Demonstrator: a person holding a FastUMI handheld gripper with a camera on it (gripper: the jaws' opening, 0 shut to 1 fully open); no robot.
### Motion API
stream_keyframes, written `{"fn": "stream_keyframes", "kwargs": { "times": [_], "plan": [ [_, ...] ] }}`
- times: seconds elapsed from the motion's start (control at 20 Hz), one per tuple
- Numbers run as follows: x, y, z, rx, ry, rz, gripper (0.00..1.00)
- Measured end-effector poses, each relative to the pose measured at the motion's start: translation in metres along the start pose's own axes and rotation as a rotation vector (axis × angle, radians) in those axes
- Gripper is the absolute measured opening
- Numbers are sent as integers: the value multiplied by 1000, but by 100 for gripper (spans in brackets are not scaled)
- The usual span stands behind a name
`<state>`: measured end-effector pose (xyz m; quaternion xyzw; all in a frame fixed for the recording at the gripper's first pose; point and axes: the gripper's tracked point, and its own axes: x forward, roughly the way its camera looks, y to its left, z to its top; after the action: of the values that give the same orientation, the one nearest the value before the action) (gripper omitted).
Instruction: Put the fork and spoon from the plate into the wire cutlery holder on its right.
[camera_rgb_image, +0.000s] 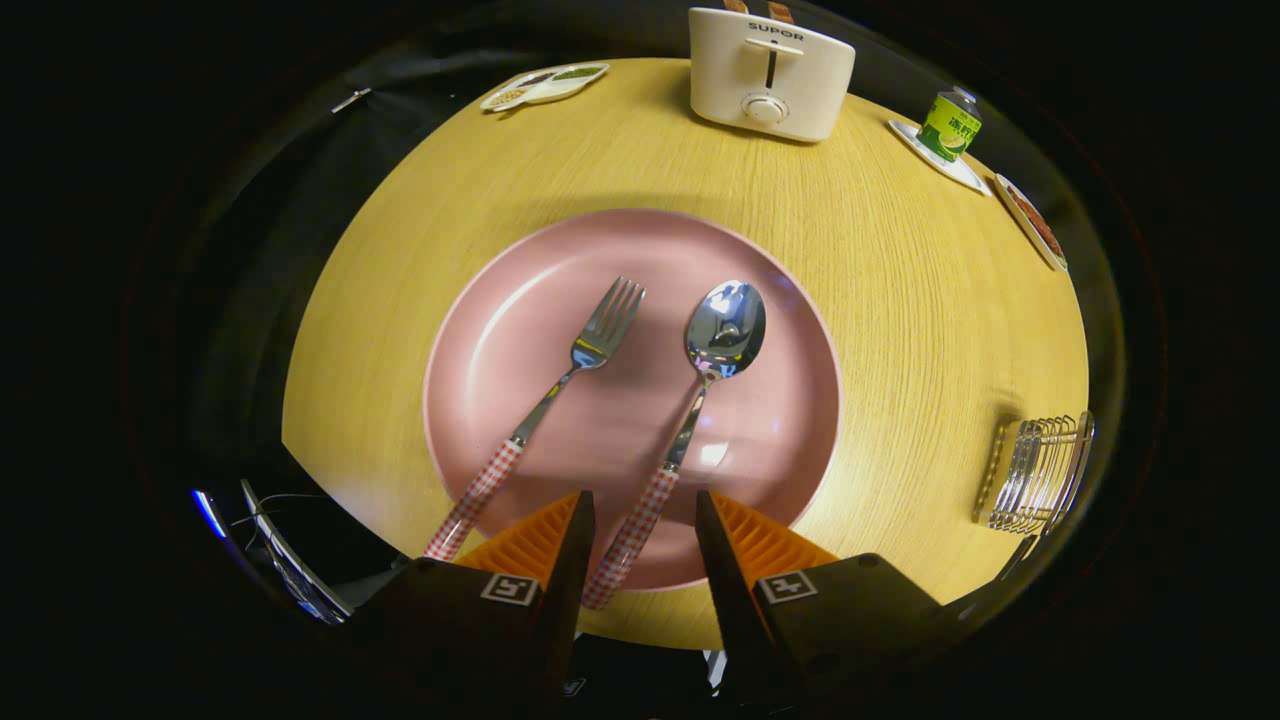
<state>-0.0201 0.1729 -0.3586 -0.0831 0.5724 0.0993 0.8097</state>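
1. Fork (560, 385) lies on the pink plate (500, 330), tines toward 1 o'clock, checked handle trailing to 7 o'clock over the plate's near rim. Not yet lifted
2. Spoon (700, 400) lies just beside it at the fork's 3 o'clock, bowl up near plate centre, checked handle running back toward 7 o'clock. Also still on the plate
3. Gripper (640, 525): jaws released and spread wide, holding nothing. The spoon's handle end sits in the gap between them, touching neither finger as far as can be told
4. Wire cutlery holder (1040, 470) stands on the counter (900, 300) at the plate's 4 o'clock, well apart from it. No cutlery seen in it
5. Progress, as judged: nothing delivered, both pieces remain. Spoon looks like the first pick, since the jaws straddle its handle
6. Outward: toaster (770, 75) at 12 o'clock beyond the plate, green can (950, 125) on a small dish at 2 o'clock, divided condiment dish (545, 85) at 11 o'clock
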Motion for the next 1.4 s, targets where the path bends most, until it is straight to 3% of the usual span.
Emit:
{"fn": "stream_keyframes", "kwargs": {
  "times": [0.2,0.35,0.65,0.85,1.15,1.4],
  "plan": [
    [2,-2,-2,29,48,11,28],
    [1,-3,-4,58,77,45,13],
    [-24,-16,-2,96,73,94,9],
    [-64,-40,-3,42,64,152,9],
    [-131,-130,-24,-24,83,155,9],
    [-164,-194,-47,19,171,141,9]
  ]
}}
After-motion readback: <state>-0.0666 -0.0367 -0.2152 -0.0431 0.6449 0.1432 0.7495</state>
